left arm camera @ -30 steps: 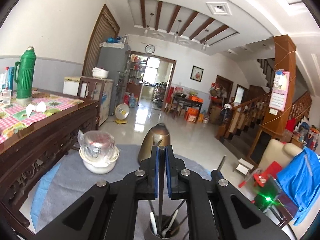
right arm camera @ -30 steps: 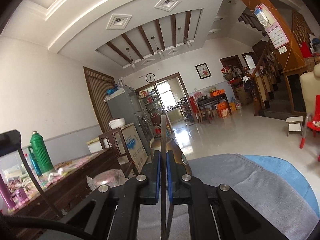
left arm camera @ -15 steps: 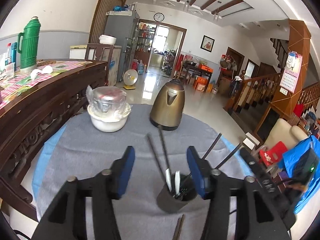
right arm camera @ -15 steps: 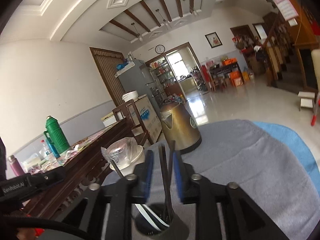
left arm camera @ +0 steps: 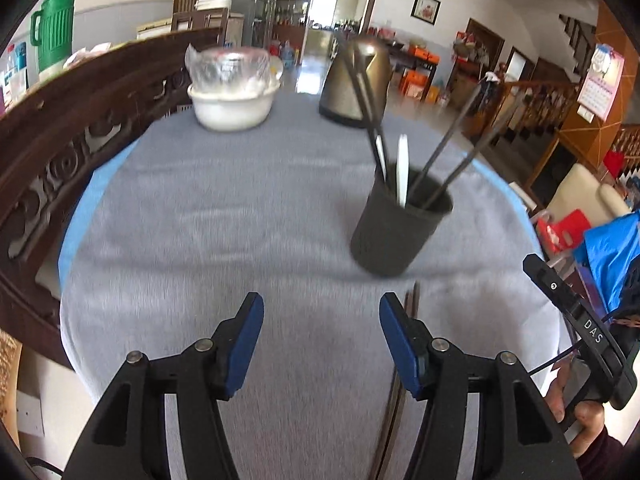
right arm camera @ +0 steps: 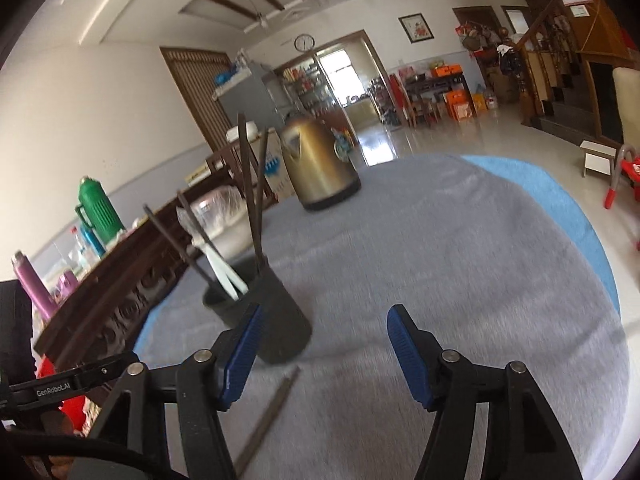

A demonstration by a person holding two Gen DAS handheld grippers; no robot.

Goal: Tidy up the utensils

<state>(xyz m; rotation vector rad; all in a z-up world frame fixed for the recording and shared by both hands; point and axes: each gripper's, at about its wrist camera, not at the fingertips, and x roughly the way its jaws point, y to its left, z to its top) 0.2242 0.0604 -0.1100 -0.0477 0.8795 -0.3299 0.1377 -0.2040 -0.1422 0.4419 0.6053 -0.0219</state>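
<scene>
A dark utensil cup (left arm camera: 398, 232) stands on the grey cloth and holds several dark chopsticks (left arm camera: 368, 92) and white utensils (left arm camera: 402, 172). It also shows in the right wrist view (right arm camera: 276, 320). A pair of dark chopsticks (left arm camera: 400, 384) lies on the cloth in front of the cup, beside my left gripper's right finger; it also shows in the right wrist view (right arm camera: 268, 416). My left gripper (left arm camera: 322, 344) is open and empty, near side of the cup. My right gripper (right arm camera: 322, 354) is open and empty, right of the cup.
A bronze kettle (left arm camera: 356, 80) and a white bowl with a plastic-wrapped lid (left arm camera: 234, 92) stand at the table's far side. A carved wooden sideboard (left arm camera: 60, 128) runs along the left with a green thermos (left arm camera: 52, 28). The right gripper's body (left arm camera: 584, 332) shows at right.
Both grippers have opened, let go of the chopsticks they held over the cup, and pulled back and down. Those chopsticks now stand in the cup.
</scene>
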